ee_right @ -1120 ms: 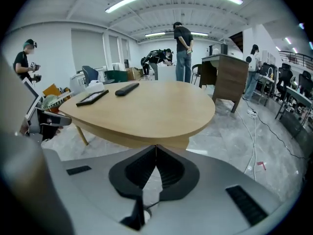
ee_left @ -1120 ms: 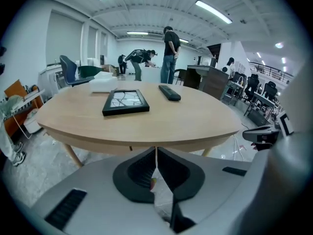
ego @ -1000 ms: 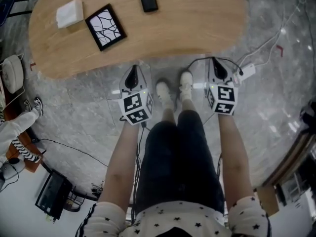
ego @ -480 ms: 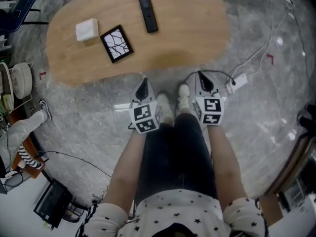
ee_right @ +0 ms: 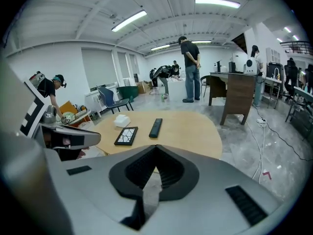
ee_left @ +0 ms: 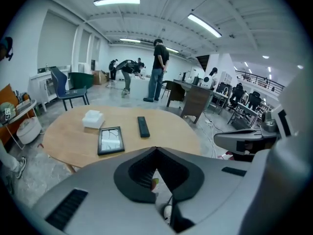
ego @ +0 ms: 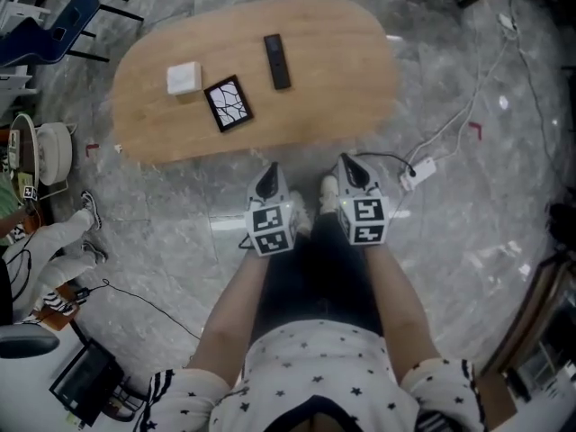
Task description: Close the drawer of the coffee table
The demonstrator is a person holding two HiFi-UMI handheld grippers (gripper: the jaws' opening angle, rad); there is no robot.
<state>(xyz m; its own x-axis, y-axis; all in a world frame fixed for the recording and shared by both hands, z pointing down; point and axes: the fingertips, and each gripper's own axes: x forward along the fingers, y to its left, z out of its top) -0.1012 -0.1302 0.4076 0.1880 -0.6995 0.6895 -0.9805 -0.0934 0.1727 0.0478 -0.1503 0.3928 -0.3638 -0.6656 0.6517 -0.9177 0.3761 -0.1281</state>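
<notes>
Well, the drawer can't be made out in any view: near edge of the coffee table (ego: pixel 333 70) hides whatever is under its oval wood surface, contents incl. On the surface, L to R: white box (ego: pixel 184 77), black-framed picture (ego: pixel 228 103) just beside it, black remote (ego: pixel 277 61). Grey stone floor (ego: pixel 468 241) w/ a white power strip (ego: pixel 420 171) at R, blue chair (ego: pixel 63 25) far L. The left gripper (ego: pixel 267 180) and right gripper (ego: pixel 351 167) hang near that edge; both pairs of fingers pressed together, nothing between. Bkgd people (ee_left: pixel 159 70) too small to detail.
</notes>
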